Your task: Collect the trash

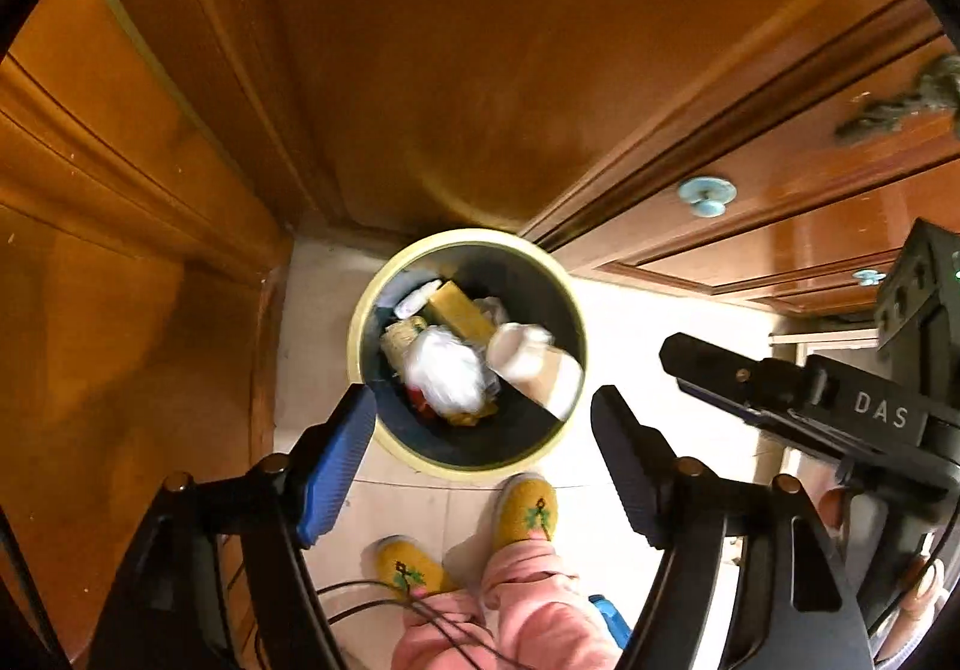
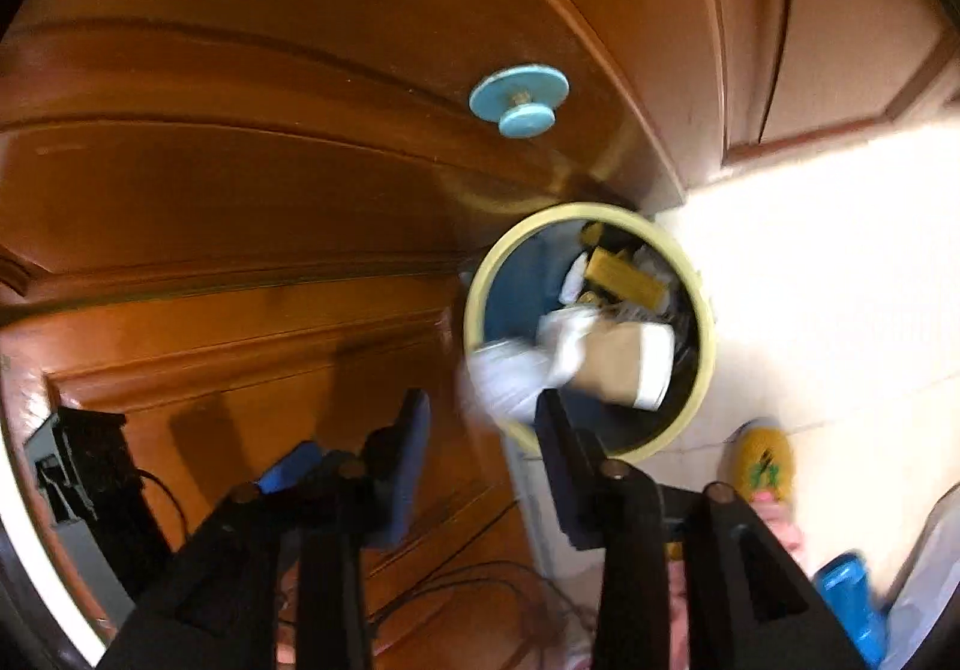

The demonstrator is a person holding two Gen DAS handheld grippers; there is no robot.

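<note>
We hold the left gripper (image 1: 483, 430) with its jaws spread wide and nothing between them, straight above the trash bin (image 1: 360, 310); the right gripper (image 2: 483, 430) stands partly parted and also bare, with the bin's near rim just beyond its tips. A blurred white wad (image 1: 444, 376) and a brown paper cup (image 1: 537, 367) with a white rim show over the bin's mouth, clear of both sets of fingers. The left view looks down the bin and shows a yellow box (image 1: 462, 310) among the trash deeper inside, both yellow slippers (image 1: 528, 508) and a pink trouser leg (image 1: 534, 598) just below the bin, and the right gripper's black body (image 1: 810, 406) to the bin's right. The right view sees only one slipper, a blue object (image 2: 852, 598) at the lower edge, and more pale floor (image 2: 828, 262) open to the bin's right. Wooden cabinet fronts (image 1: 456, 69) stand just behind the bin and wrap round its left in the left view, a blue knob (image 2: 519, 99) above it.
</note>
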